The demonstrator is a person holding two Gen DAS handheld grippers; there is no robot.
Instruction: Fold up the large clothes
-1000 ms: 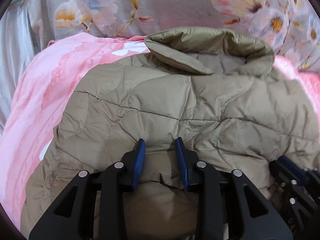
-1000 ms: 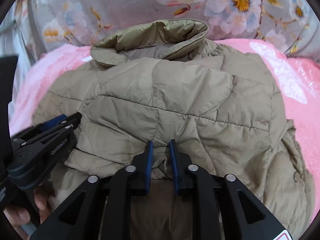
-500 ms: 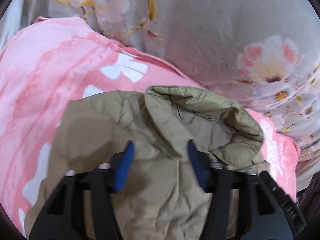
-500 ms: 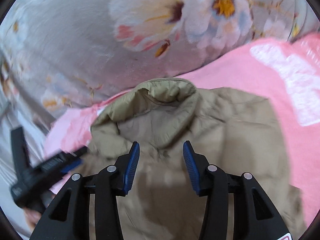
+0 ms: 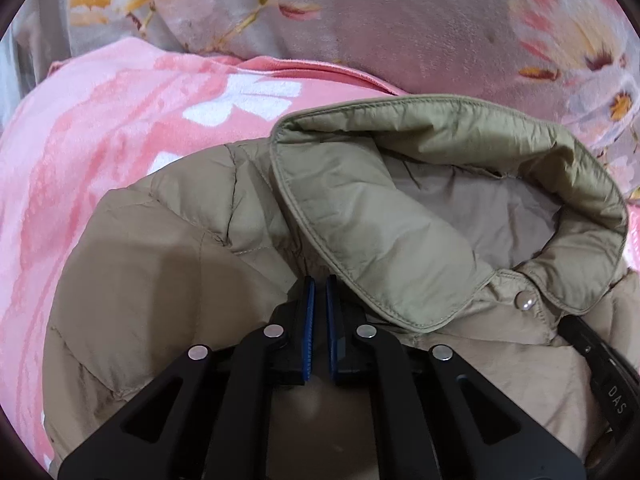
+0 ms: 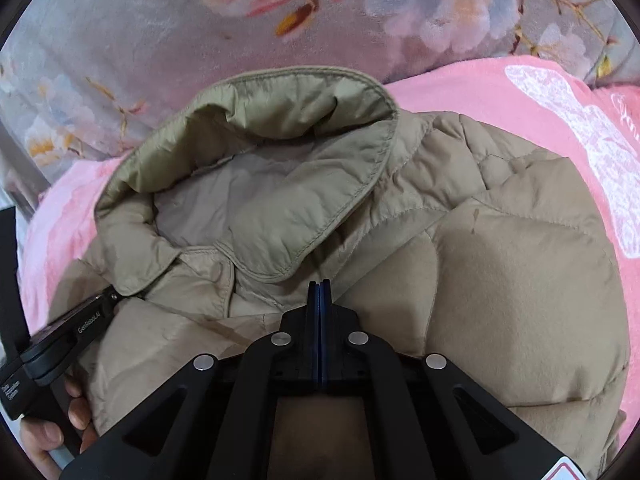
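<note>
A beige quilted jacket (image 5: 168, 280) lies on a pink blanket (image 5: 100, 120), its collar (image 5: 400, 200) standing open at the far end. My left gripper (image 5: 319, 280) is shut on the jacket fabric just under the left side of the collar. In the right wrist view the jacket (image 6: 500, 280) fills the middle, collar (image 6: 280, 184) up. My right gripper (image 6: 320, 284) is shut on the jacket fabric below the right collar flap. The left gripper's body (image 6: 68, 332) shows at the left edge there, held by a hand.
A grey floral blanket (image 5: 400, 32) rises behind the jacket; it also shows in the right wrist view (image 6: 160, 40). The pink blanket (image 6: 520, 96) extends to the right with a white butterfly print. A snap button (image 5: 525, 301) sits below the collar.
Both grippers moved forward from the jacket's lower fold up to the collar, opened on the way, and have now closed on the fabric beside the collar.
</note>
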